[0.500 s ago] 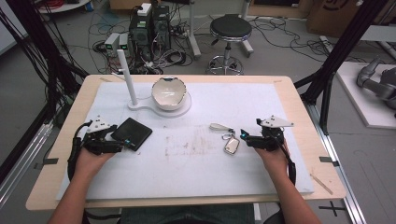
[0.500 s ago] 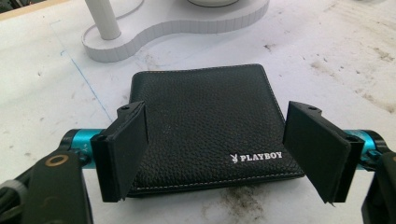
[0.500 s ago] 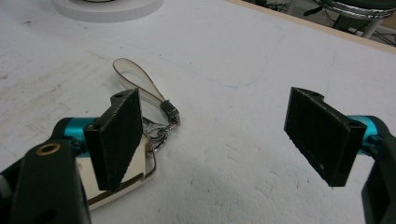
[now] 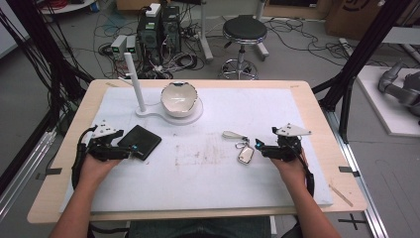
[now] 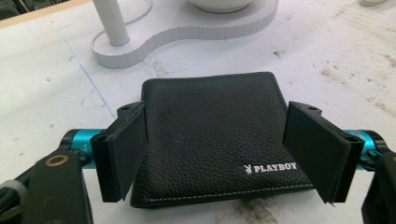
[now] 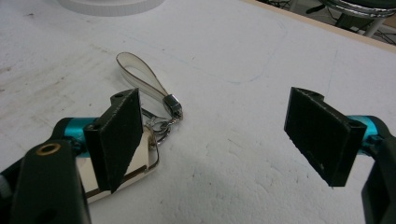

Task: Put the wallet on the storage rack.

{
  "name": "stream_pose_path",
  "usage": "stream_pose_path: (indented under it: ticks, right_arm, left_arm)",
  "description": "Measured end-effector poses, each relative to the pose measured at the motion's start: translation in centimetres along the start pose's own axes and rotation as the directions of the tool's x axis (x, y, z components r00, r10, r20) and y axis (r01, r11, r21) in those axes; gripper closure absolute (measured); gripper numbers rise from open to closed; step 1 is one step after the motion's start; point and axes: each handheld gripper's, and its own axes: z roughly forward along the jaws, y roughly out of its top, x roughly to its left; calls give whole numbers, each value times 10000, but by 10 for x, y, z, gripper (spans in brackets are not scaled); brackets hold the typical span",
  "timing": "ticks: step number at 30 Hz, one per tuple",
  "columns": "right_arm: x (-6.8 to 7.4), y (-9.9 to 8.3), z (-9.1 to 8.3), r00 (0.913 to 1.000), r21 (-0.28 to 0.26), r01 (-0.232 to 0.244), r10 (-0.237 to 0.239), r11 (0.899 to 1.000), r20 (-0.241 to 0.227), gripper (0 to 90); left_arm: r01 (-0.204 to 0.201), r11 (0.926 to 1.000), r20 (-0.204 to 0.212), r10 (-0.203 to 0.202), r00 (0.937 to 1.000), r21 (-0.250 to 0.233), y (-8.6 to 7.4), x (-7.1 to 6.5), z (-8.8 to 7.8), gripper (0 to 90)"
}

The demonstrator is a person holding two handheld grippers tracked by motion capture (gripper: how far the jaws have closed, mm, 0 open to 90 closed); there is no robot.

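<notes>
A black leather wallet (image 4: 141,141) (image 5: 212,135) lies flat on the white mat at the left. My left gripper (image 4: 130,149) (image 5: 218,114) is open, one jaw on each side of the wallet's near end; it does not squeeze it. At the right, a silver key fob (image 4: 245,154) (image 6: 142,170) with a ring and a pale strap (image 4: 234,134) (image 6: 140,74) lies on the mat. My right gripper (image 4: 258,146) (image 6: 215,100) is open beside the fob. In the right gripper view its left jaw stands over the fob's edge, and bare mat lies between the jaws.
A white stand (image 4: 148,113) with an upright post (image 4: 134,82) carries a cracked white bowl (image 4: 178,98) at the back of the mat. The white mat (image 4: 208,183) covers most of the wooden table (image 4: 317,119). A stool and cables are on the floor beyond.
</notes>
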Motion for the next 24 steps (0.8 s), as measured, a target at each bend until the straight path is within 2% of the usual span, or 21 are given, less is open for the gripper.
stream_pose_path:
  ticks: [2, 5, 8, 11, 13, 24]
  right_arm:
    - [1, -1, -2, 9999, 30, 99, -99, 9999, 36, 199]
    - [2, -5, -5, 10000, -181, 18, -17, 9998, 48, 199]
    - [0, -11, -14, 9999, -221, -36, 40, 9997, 155, 199]
    - [-3, -14, -18, 9997, -285, -71, 78, 9996, 251, 199]
    - [-6, -18, -23, 9991, -263, -256, 265, 9993, 330, 199]
    - [-10, -27, -34, 9984, -189, -228, 238, 9996, 513, 199]
  left_arm:
    - [98, 9999, 9, -98, 10000, 24, 0, 4, 2, 223]
    - [607, 9981, 266, -608, 9978, 46, 0, 12, 7, 223]
    - [774, 9969, 267, -777, 9966, 134, 2, 17, 13, 223]
    - [806, 9965, 267, -812, 9963, 230, 3, 20, 18, 223]
    - [833, 9963, 220, -838, 9962, 222, 3, 21, 20, 223]
    - [1144, 9916, 129, -1154, 9932, 609, 4, 34, 34, 223]
